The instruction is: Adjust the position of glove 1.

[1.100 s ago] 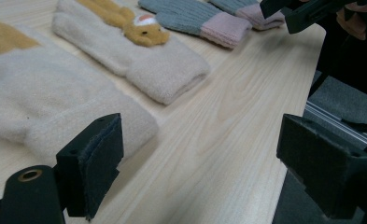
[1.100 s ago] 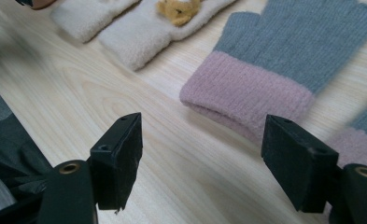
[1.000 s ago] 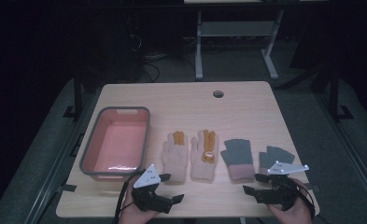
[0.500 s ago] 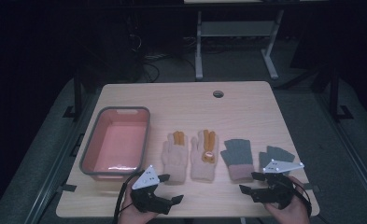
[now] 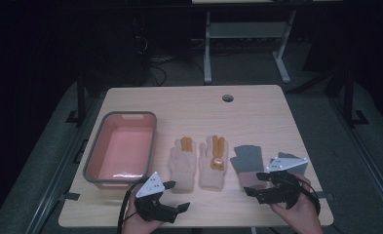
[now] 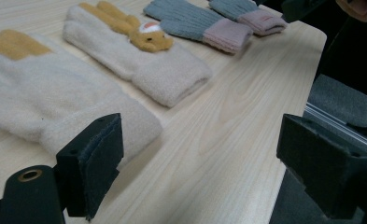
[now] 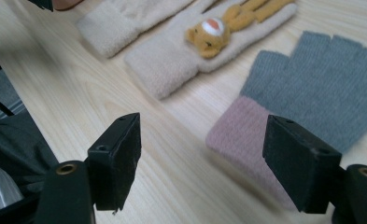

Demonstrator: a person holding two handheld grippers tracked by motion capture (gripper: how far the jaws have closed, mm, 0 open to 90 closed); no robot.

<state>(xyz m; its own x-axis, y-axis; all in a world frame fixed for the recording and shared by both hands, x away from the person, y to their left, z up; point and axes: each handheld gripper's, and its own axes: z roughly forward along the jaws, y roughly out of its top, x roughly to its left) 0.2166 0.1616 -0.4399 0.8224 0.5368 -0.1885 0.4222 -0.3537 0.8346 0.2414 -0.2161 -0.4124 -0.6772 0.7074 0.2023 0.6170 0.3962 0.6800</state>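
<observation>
— High view: where are we?
— Both our grippers, left [image 5: 177,196] and right [image 5: 254,184], gape empty at the near edge; grey glove [image 5: 247,161] lies beside right.
— Next?
— We judge: close on its pink cuff.

A pink tub [image 5: 121,148] with a grey rim sits at the left of the wooden table [image 5: 189,105], open side up. A round cable hole [image 5: 227,98] is near the table's far edge. Beyond it, a white stand [image 5: 245,30] and loose cables [image 5: 155,61] lie on the dark floor.
</observation>
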